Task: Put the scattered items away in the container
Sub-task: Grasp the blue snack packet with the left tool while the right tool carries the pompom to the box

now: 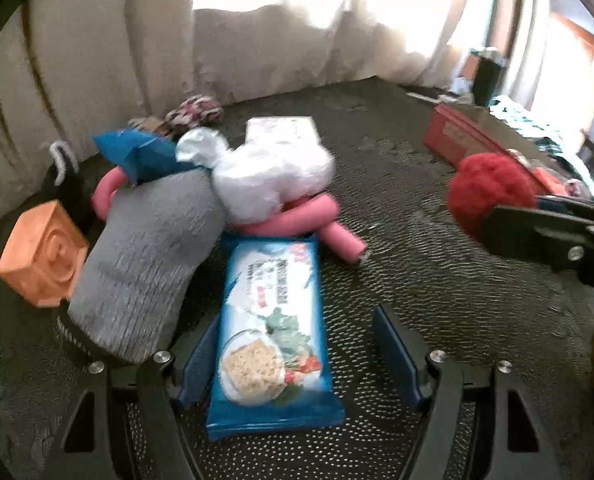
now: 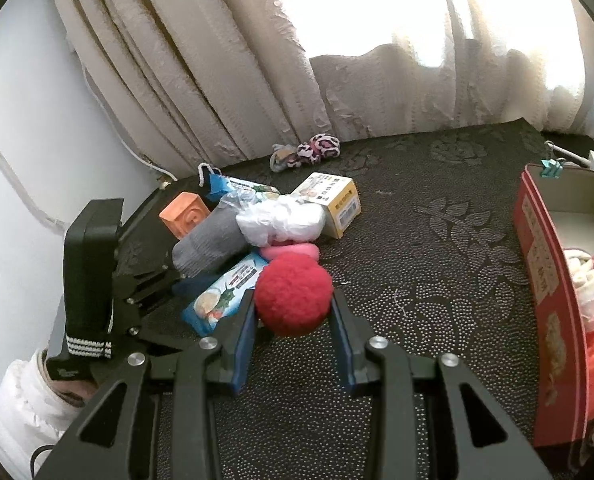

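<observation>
Now the right gripper is held low over the dark patterned tablecloth, its fingers pointed toward the pile of scattered items, and a red pom-pom ball is clamped between its two blue pads near their tips. From the left wrist view the same ball is seen at the right side, carried at the end of the black fingers. The red container is found to the right of this gripper, well apart from the ball; some white and red things are already seen inside it.

The left gripper is kept low and almost level with the table, and its jaws are spread wide. A blue cracker packet is lying lengthwise between the two pads, closer to the left pad, but contact cannot be confirmed because the picture is blurred. Just behind the packet a pink foam roller, a white crumpled bag and a grey sock are piled together, and an orange block is standing at the left of the sock
</observation>
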### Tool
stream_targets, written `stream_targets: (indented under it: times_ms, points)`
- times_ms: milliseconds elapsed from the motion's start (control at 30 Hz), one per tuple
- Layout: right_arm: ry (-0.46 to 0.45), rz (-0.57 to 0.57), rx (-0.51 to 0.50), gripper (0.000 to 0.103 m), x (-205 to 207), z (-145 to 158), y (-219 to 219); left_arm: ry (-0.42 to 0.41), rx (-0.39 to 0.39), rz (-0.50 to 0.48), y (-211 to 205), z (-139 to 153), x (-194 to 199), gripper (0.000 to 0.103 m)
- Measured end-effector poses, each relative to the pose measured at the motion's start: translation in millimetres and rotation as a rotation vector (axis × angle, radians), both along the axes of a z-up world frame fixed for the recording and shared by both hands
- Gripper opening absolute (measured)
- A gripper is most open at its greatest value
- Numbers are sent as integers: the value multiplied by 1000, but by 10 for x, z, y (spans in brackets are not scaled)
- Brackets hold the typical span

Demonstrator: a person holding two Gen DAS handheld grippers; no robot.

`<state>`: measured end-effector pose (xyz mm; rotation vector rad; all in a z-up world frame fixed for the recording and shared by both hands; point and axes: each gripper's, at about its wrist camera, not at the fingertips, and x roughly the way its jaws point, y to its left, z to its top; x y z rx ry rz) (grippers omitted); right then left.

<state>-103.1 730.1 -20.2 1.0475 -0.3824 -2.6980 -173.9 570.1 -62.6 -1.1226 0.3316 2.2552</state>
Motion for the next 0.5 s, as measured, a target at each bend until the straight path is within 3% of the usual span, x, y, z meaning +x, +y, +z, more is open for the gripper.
stream_targets:
  times_ms: [167, 233, 300, 500]
  points:
    - [9, -14, 7, 38, 11, 21, 14, 1, -21, 91, 39, 2, 29, 64]
    - [16, -19, 12, 38, 22, 37, 15, 7, -23, 132, 27, 13, 33, 47]
    - [25, -23, 16, 38, 38, 58, 21, -1, -10, 172, -21, 19, 19, 42]
    - [52, -45, 28, 38, 80, 128, 50, 9, 7, 230, -50, 19, 69, 42]
